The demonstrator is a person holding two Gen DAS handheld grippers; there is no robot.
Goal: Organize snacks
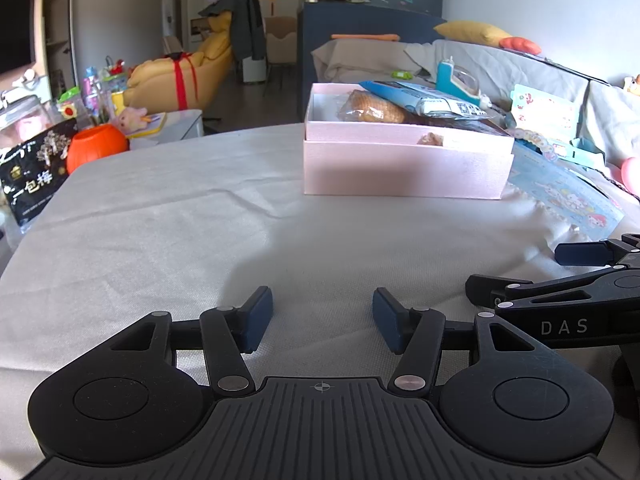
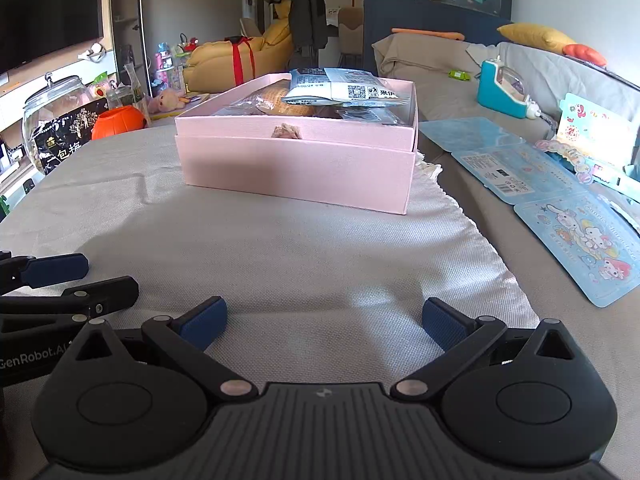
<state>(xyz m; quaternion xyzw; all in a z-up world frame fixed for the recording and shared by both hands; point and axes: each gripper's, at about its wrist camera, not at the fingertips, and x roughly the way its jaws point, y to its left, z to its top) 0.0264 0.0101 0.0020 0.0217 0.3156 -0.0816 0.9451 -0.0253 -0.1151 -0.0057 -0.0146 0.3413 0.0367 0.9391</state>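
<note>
Both grippers, left gripper (image 1: 322, 320) and right gripper (image 2: 324, 326), tilt downward, empty, jaws apart.

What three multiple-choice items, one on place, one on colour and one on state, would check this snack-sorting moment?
1. Where do the snack packets lie?
A. inside the open box
B. on the bare cloth
C. between a gripper's fingers

2. What colour is the box?
A. blue
B. pink
C. orange

3. How does the left gripper stand?
A. shut on a packet
B. shut on the box wall
C. open, nothing between its fingers

Key: 1 A, the packets rise above the box's rim in both views. 2 B, its walls are pale pink. 3 C, only the grey cloth shows in the gap; the right gripper is likewise open.
</note>
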